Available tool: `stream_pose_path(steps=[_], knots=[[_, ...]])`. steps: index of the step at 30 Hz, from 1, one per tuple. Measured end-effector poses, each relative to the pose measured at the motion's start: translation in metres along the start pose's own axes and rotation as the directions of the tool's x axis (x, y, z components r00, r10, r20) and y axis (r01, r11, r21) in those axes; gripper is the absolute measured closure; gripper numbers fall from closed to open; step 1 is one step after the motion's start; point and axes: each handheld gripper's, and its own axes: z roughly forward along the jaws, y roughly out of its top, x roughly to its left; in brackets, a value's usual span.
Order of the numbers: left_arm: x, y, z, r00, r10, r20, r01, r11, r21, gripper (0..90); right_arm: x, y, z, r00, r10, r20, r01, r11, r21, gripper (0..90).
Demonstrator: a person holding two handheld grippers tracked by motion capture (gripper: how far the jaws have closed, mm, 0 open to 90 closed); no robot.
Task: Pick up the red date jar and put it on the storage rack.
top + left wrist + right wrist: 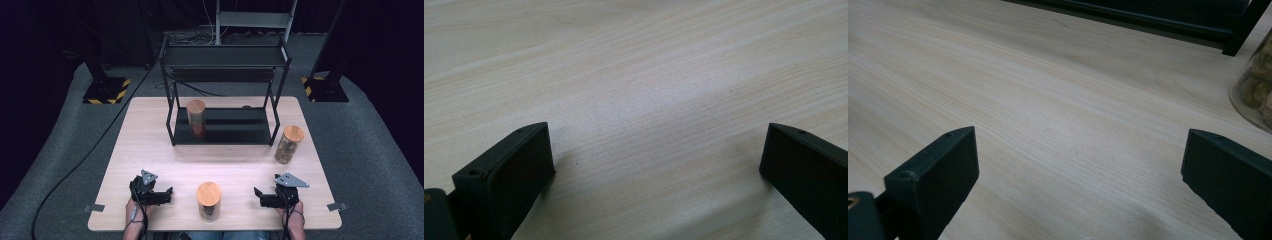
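jar [208,200] between grippers, jar [196,118] in rack [223,56], jar [289,144] right

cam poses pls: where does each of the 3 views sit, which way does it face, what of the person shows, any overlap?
High view: above the person's side, facing forward and down on the table, rack and three jars; forearms, left gripper and right gripper show.
Left gripper view: on the left gripper, low over bare tabletop; open jaws.
Right gripper view: on the right gripper, facing rack and right jar; open jaws.
Shared: right jar, rack, tabletop.

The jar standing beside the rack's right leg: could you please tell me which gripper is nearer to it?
Right. The right gripper sits in front of that jar; the left gripper lies far across the table.
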Motion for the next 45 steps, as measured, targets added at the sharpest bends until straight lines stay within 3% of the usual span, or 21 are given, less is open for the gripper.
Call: stream_pose_path(steps=[5, 9, 17, 21, 25, 32, 45], knots=[[0.000, 0.000, 0.000, 1.0000, 0.000, 0.000, 0.000, 1.0000, 0.001, 0.3, 0.005, 0.000, 0.000, 0.9991, -0.036, 0.022, 0.035, 0.999, 0.012, 0.3], [0.000, 0.000, 0.000, 1.0000, -0.001, 0.000, 0.001, 1.0000, 0.000, 0.3, 0.012, -0.001, -0.002, 0.9994, -0.032, 0.016, 0.032, 0.999, 0.018, 0.1], [0.000, 0.000, 0.000, 1.0000, -0.001, 0.000, 0.001, 1.0000, 0.000, 0.3, 0.044, 0.001, -0.008, 0.9980, -0.033, -0.054, 0.034, 0.999, 0.012, 0.3], [0.000, 0.000, 0.000, 1.0000, -0.002, 0.000, 0.002, 1.0000, 0.000, 0.3, 0.065, 0.008, -0.016, 0.9925, -0.042, -0.115, 0.041, 0.999, -0.009, 0.5], [0.000, 0.000, 0.000, 1.0000, -0.002, 0.000, 0.002, 1.0000, 0.000, 0.3, 0.086, 0.017, -0.024, 0.9820, -0.071, -0.175, 0.066, 0.997, -0.038, 0.5], [0.000, 0.000, 0.000, 1.0000, -0.001, 0.000, 0.001, 1.0000, 0.001, 0.3, 0.120, 0.027, -0.031, 0.9542, -0.149, -0.259, 0.133, 0.988, -0.077, 0.5], [0.000, 0.000, 0.000, 1.0000, -0.003, 0.001, 0.003, 1.0000, 0.000, 0.2, 0.147, 0.030, -0.016, 0.9155, -0.208, -0.344, 0.191, 0.978, -0.083, 0.4]])
